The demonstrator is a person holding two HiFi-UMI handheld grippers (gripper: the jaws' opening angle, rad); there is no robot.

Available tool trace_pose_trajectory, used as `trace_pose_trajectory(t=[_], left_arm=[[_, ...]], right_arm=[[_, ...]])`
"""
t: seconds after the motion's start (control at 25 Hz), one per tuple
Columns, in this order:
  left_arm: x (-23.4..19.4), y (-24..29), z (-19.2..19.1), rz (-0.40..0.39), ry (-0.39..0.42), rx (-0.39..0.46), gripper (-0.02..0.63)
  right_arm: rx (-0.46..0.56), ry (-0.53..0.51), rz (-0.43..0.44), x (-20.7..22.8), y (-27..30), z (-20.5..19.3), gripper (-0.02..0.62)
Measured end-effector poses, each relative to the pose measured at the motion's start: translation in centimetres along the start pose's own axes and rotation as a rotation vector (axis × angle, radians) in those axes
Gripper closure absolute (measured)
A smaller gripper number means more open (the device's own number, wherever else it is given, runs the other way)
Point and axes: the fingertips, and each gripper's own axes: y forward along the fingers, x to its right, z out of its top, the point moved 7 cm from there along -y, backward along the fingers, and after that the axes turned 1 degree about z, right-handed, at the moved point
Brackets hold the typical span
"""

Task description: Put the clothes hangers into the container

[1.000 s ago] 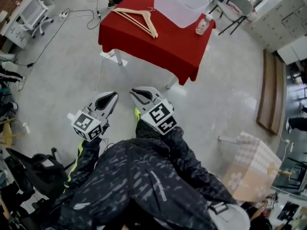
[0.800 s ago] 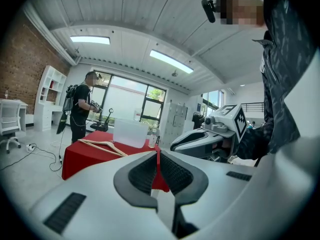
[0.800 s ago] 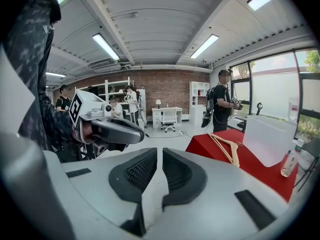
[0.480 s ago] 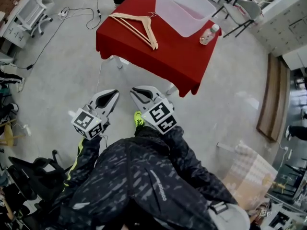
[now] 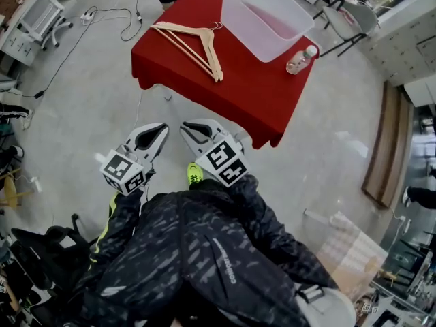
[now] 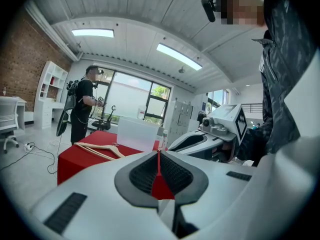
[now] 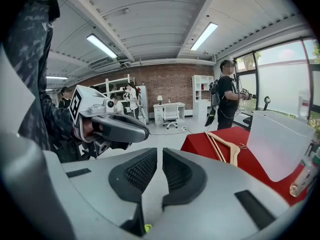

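We hold the left tool (image 5: 158, 131) and the right tool (image 5: 191, 131) side by side above the grey concrete floor (image 5: 82, 94). Both are on the near side of the square surface draped in a red cloth (image 5: 245, 94). Both tools point toward that surface and neither touches it. In the left gripper view the left tool's dark ribbed pads (image 6: 145, 173) are pressed fully together with nothing between them; only the red cloth shows beyond their seam. In the right gripper view the right tool's pads (image 7: 142, 170) are drawn together save a thin slit, and they too are empty. The pale wooden clothes hangers (image 5: 212, 54) lie flat on the left half of the surface, stacked one over another, with their thin metal hooks toward the surface's middle. We cannot tell how many there are. They sit well apart from both tools, ahead of them and a little to the right of the right tool's tip. The clear plastic rectangular container (image 5: 253, 36) stands on the far right part of the surface, just beside the hangers' hooks, with nothing visible inside. A small clear plastic bottle (image 5: 300, 58) lies on its side near the surface's right edge, close to the container. A person in dark clothes with a backpack (image 6: 82, 109) stands beyond the surface's far side.
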Motion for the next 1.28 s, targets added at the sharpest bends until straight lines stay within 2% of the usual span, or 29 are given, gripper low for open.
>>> trace_pose_trajectory(t=[0.36, 0.64, 0.96, 1.08, 1.28], left_arm=[[-1.7, 2.1, 0.0, 0.001, -0.014, 0.006, 0.594], [-4.1, 3.1, 0.6, 0.004, 0.004, 0.002, 0.594], [-9.0, 6.1, 0.6, -0.041, -0.008, -0.026, 0.594], [-11.5, 7.8, 0.9, -0.065, -0.004, -0.040, 0.594], [-16.2, 10.3, 0.8, -0.097, 0.000, -0.063, 0.594]], right_arm=[[-0.001, -0.012, -0.004, 2.7, 1.2, 0.8, 0.574], [-0.014, -0.011, -0.044, 4.9, 2.8, 1.3, 0.574], [-0.056, -0.006, -0.097, 9.5, 6.8, 2.3, 0.569], [-0.089, 0.012, -0.112, 11.9, 8.9, 2.3, 0.538], [-0.158, 0.029, -0.140, 16.1, 12.9, 2.1, 0.523]])
